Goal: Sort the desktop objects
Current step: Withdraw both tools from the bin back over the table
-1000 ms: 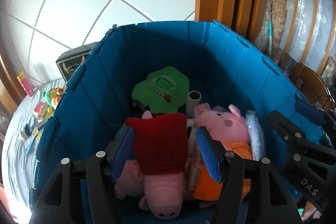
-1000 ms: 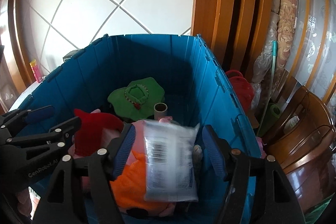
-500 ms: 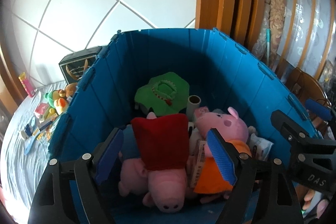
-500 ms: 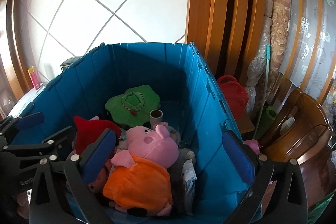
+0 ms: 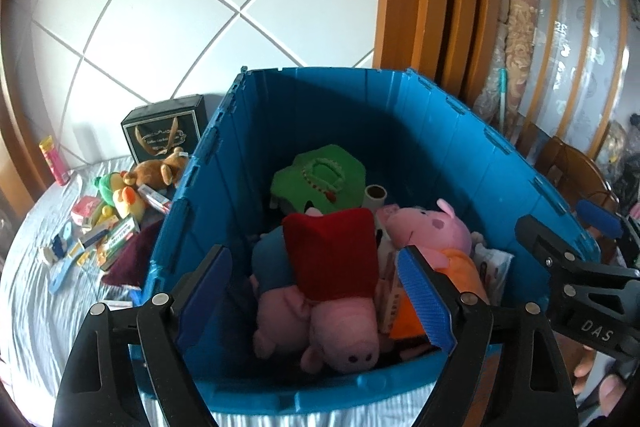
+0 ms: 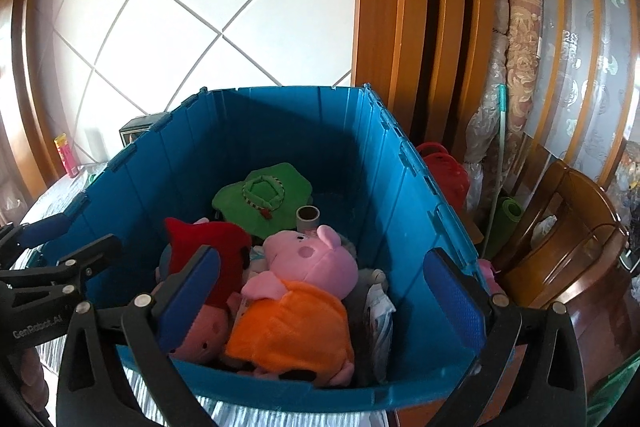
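A blue bin (image 5: 460,131) (image 6: 404,195) holds a red-dressed pig plush (image 5: 332,263) (image 6: 212,251), an orange-dressed pig plush (image 5: 428,231) (image 6: 304,303), a green plush (image 5: 320,179) (image 6: 264,195), a cardboard tube (image 5: 376,193) (image 6: 308,215) and a white wipes pack (image 5: 494,263) (image 6: 380,315). My left gripper (image 5: 316,291) is open and empty above the bin's near edge. My right gripper (image 6: 320,291) is open wide and empty above the bin. Each gripper shows at the edge of the other's view.
On the table left of the bin lie a brown bear (image 5: 160,169), a green and yellow plush (image 5: 116,193), small boxes (image 5: 116,235), a maroon cloth (image 5: 132,259), a black gift bag (image 5: 164,131) and a pink tube (image 5: 54,161). A wooden chair (image 6: 572,247) stands right.
The left gripper opened, released the red-dressed pig into the bin and drew back. The right gripper opened, dropped the wipes pack beside the orange pig and drew back.
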Motion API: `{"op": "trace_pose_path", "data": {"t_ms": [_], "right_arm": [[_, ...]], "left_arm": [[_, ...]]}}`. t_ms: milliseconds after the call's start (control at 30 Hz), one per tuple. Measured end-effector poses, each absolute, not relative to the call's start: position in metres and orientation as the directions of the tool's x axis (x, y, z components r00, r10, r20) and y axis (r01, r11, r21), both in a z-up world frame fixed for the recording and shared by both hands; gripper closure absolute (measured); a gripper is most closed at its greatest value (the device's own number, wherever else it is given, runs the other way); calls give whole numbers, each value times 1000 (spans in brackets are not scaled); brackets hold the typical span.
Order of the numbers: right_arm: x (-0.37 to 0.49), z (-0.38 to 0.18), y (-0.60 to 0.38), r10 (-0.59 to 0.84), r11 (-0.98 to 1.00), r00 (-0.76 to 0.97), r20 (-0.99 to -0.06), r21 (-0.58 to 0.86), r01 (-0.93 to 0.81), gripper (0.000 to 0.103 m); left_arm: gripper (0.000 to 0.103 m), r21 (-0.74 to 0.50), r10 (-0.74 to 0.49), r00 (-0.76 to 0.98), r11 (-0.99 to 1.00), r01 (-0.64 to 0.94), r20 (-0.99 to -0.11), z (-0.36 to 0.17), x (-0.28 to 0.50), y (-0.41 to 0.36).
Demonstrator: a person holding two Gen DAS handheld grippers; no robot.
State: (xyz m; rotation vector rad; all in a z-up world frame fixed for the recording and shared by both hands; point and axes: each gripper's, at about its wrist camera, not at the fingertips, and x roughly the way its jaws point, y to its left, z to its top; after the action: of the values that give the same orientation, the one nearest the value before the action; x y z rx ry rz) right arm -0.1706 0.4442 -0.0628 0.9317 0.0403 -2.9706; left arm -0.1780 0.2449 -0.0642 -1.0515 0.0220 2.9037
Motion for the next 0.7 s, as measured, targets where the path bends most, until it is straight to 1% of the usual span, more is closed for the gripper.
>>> {"op": "trace_pose_path", "data": {"t_ms": [133,233,400,567,700], "right_arm": [[-154,-54,431,-11,-1000,-836,-548,-16,24,0],[-140,-48,417,-9,-1000,-849,-528,-16,20,0],[-112,-47,391,6,-1000,-855,-519,-16,3,0],[-86,-52,363,7,-1000,-855,-518,1,-8,0],[-70,-55,338,-14,-1000,-857,-515,-3,18,0]], "left_arm": [[17,-19,68,-781,-997,-72,-621,-57,-159,228],[17,-9,59,-792,-998,-68,-608,-53,-143,212],[17,-3,64,-800,-997,-78,-597,-55,-112,181],[17,-1,80,-790,-995,-100,-608,-61,-88,151],[17,-16,71,-779,-997,-78,-622,-68,-72,129]]}}
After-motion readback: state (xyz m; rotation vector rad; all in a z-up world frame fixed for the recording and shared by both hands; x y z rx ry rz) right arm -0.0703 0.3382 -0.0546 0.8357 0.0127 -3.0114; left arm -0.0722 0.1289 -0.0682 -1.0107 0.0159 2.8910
